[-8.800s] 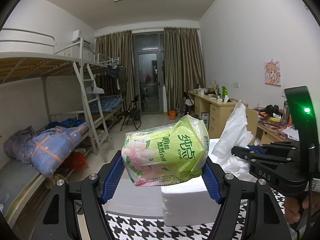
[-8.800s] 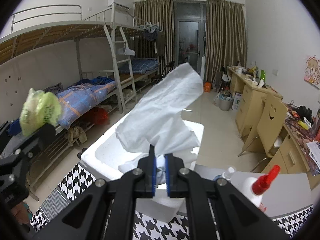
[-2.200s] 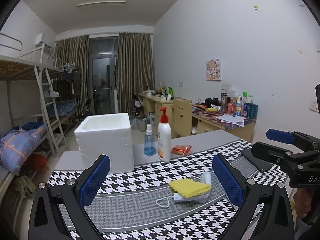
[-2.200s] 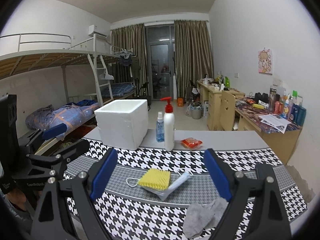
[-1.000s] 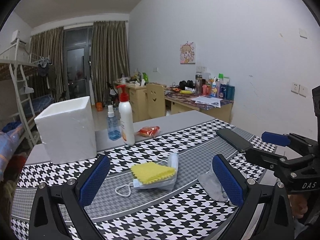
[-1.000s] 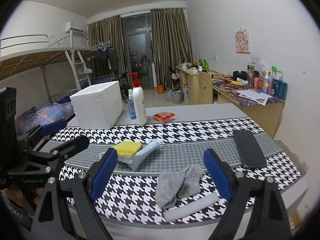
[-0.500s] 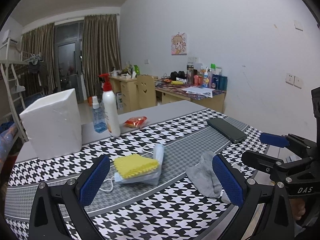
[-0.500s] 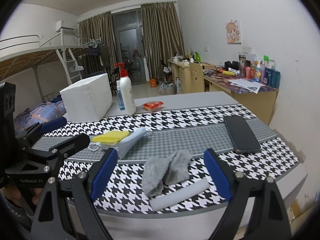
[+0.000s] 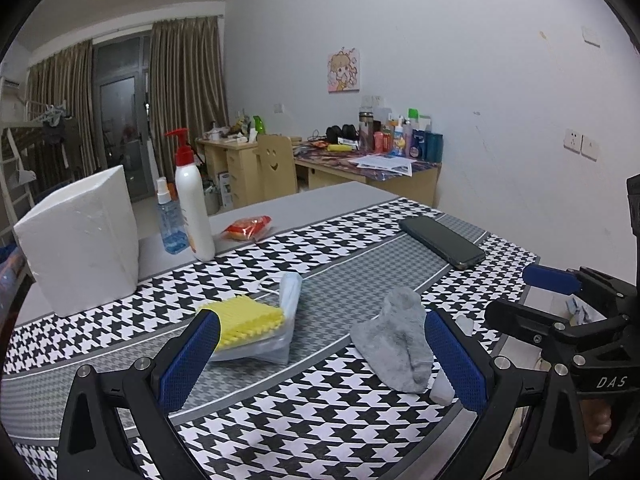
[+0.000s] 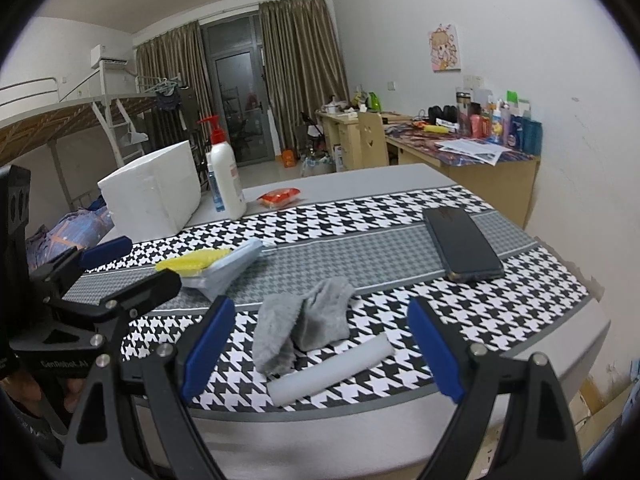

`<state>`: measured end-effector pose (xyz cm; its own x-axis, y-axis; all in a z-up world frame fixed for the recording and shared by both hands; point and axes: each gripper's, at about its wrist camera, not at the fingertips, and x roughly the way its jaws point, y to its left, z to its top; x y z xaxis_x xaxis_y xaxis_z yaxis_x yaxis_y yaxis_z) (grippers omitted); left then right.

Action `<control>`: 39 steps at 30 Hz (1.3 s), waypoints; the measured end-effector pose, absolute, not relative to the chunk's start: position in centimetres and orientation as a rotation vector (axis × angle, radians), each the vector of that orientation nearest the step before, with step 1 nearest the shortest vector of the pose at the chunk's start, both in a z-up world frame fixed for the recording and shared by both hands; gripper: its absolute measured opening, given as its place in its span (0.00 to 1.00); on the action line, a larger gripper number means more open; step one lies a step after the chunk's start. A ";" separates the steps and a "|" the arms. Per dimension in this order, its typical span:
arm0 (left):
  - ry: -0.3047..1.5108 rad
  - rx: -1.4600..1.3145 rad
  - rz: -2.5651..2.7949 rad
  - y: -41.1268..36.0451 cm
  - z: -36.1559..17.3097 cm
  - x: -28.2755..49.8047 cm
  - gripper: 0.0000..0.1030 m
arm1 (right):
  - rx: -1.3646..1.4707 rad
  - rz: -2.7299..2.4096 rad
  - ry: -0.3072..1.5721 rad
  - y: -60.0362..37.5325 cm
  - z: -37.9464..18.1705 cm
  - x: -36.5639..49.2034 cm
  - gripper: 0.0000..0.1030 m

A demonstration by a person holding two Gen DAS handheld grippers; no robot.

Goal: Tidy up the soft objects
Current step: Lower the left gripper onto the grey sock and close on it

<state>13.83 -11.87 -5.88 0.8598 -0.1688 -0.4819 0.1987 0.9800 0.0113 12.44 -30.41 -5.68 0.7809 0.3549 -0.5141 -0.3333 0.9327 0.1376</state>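
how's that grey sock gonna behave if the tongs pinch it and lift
The grey sock lies crumpled and folded, so it will probably flop and drape. It looks fuzzy, so the tongs' pads should hold it. It likely weighs little, but its edge rests on the white foam roll, which may get nudged.

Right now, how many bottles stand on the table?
2: a white pump bottle beside the foam box, and a small blue spray bottle just behind it.

On the table (image 10: pixel 520 344), the sock (image 10: pixel 304 320) lies between sponge (image 10: pixel 192 261) and phone (image 10: pixel 462 242), box (image 10: pixel 154 196) behind.
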 end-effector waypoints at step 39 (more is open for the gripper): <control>0.748 0.122 -0.277 -16.7 -10.9 19.0 0.99 | 0.111 0.272 0.680 -34.5 -10.1 14.0 0.88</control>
